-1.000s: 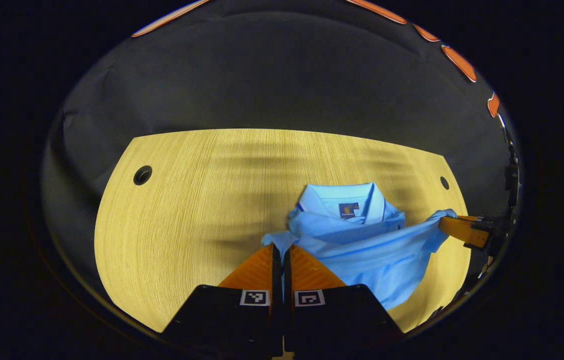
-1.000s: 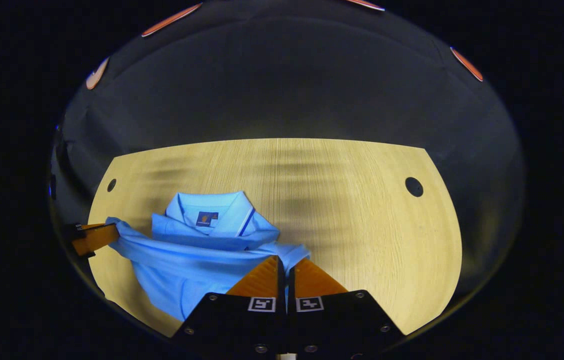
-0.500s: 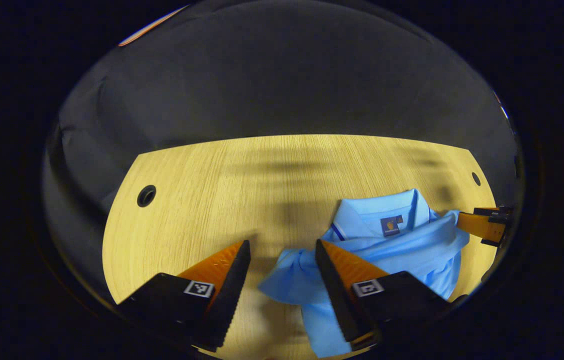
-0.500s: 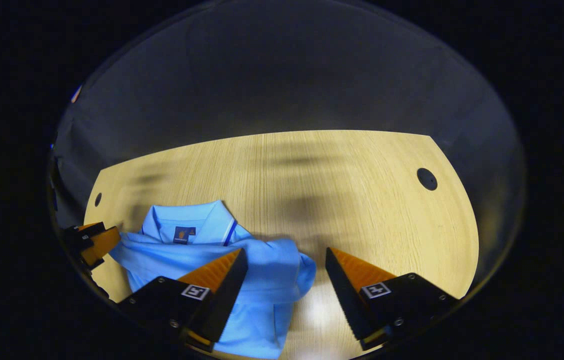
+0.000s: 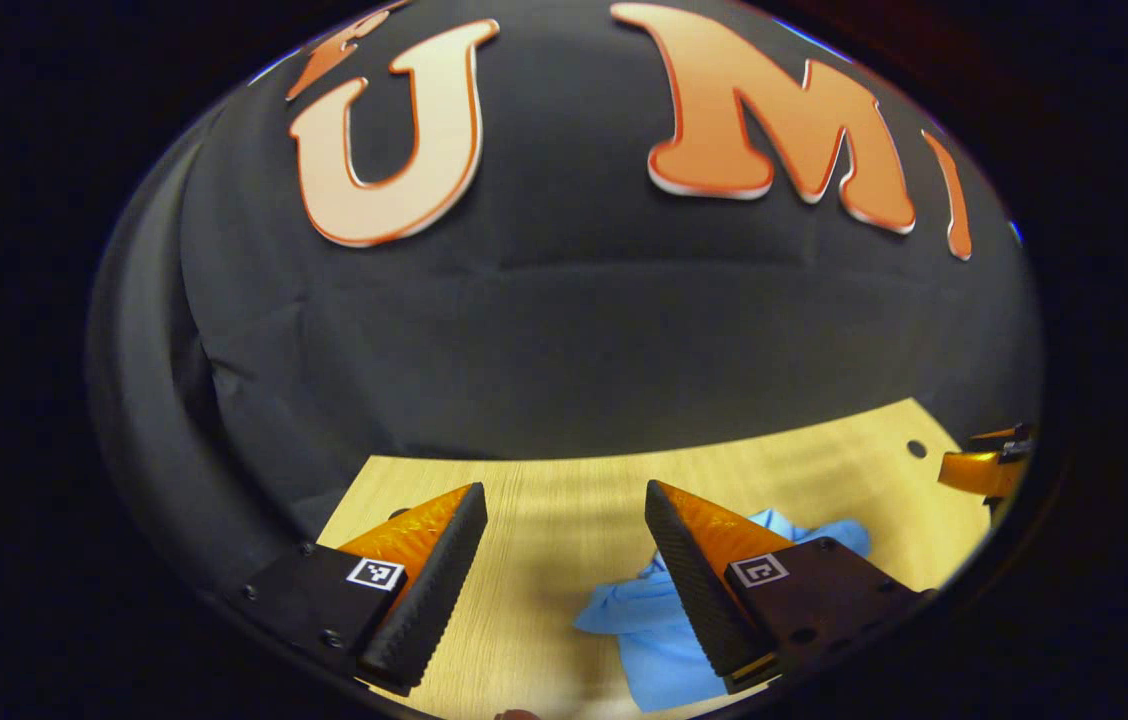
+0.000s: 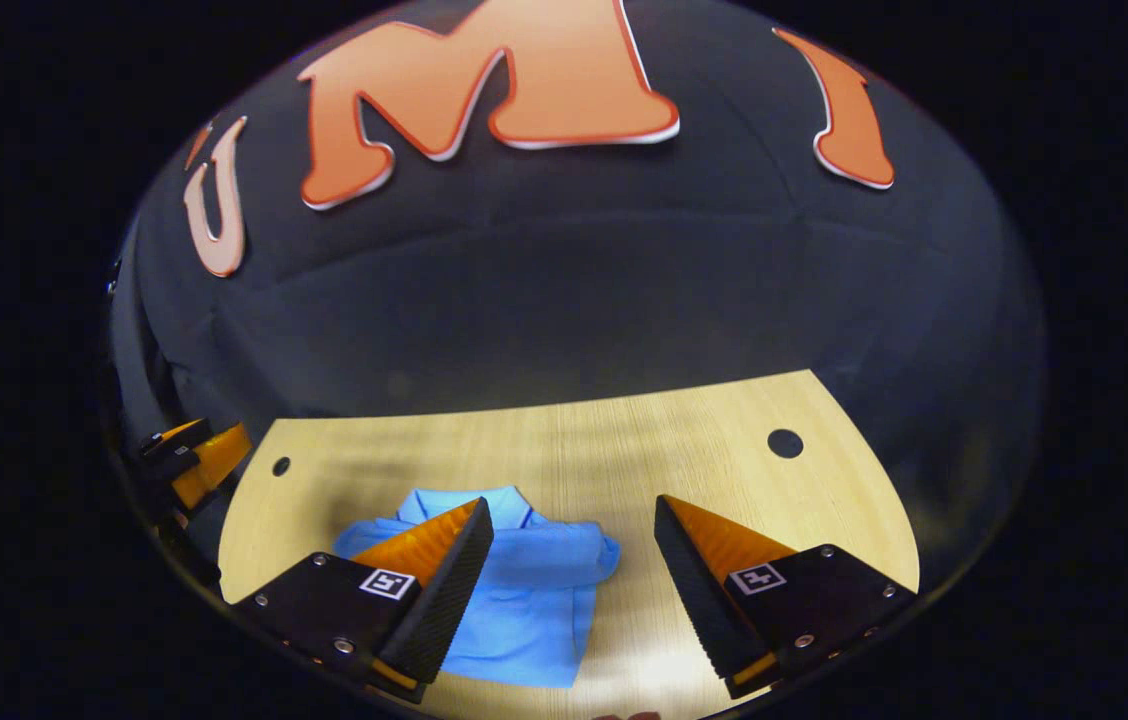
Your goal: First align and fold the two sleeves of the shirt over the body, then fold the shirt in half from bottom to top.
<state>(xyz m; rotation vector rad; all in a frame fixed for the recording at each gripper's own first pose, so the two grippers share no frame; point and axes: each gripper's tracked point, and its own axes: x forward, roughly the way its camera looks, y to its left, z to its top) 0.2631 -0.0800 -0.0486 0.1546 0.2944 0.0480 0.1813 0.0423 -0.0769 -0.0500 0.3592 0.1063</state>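
Observation:
The light blue shirt [image 6: 534, 590] lies folded on the wooden table [image 6: 624, 450], its collar toward the far side. In the right gripper view my right gripper [image 6: 574, 560] hangs open above the shirt's right edge, nothing between its fingers. The left gripper [image 6: 194, 460] shows at the far left of that view. In the left gripper view my left gripper [image 5: 564, 550] is open and lifted, with the shirt [image 5: 654, 630] low and right, partly behind its right finger. The right gripper [image 5: 984, 465] shows at that view's far right edge.
The table [image 5: 564, 500] has round cable holes near its far corners [image 6: 785, 443] [image 6: 281, 466] [image 5: 915, 449]. The black cloth wall stands close behind the table's far edge. Bare wood lies to the right of the shirt in the right gripper view.
Both grippers went from shut on the shirt's hem to open, letting the fabric drop onto the body. Since then both have lifted and tilted up, so the wall takes up more of each view.

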